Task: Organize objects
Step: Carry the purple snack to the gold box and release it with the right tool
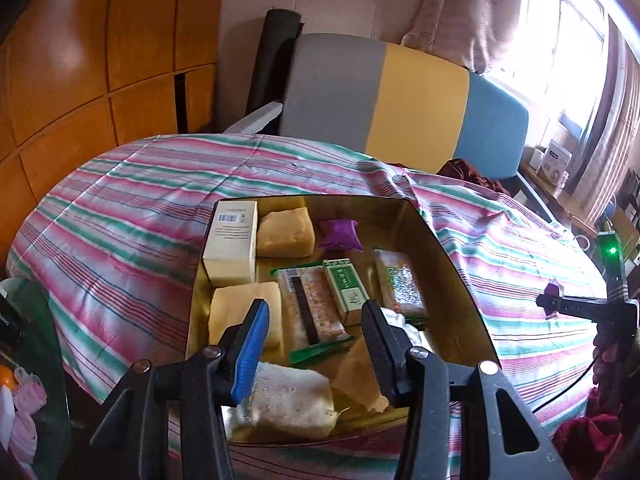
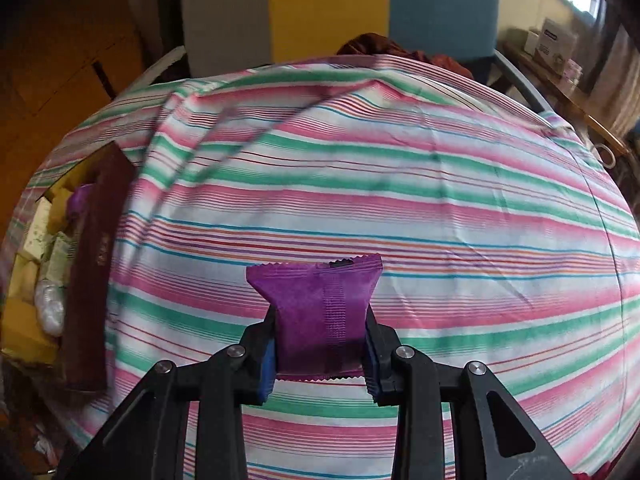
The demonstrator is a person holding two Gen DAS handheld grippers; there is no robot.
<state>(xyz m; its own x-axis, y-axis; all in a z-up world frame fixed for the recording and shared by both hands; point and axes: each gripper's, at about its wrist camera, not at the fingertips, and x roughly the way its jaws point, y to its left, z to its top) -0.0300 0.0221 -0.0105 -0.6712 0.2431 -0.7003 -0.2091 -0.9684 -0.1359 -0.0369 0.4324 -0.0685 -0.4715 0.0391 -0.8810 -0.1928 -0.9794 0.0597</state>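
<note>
Purple crinkle-edged foil sachet (image 2: 320, 312): clamped in right hand-held gripper (image 2: 320, 354), above striped bedspread (image 2: 440, 200).
Left hand-held gripper (image 1: 316, 344): jaws apart, empty, over gold box (image 1: 452, 280).
Progress: box mostly filled; sachet not yet placed.

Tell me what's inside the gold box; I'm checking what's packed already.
Inside the gold box: cream carton, purple packet, green carton, wrapped bars, yellow blocks. The left gripper covers the near items.
</note>
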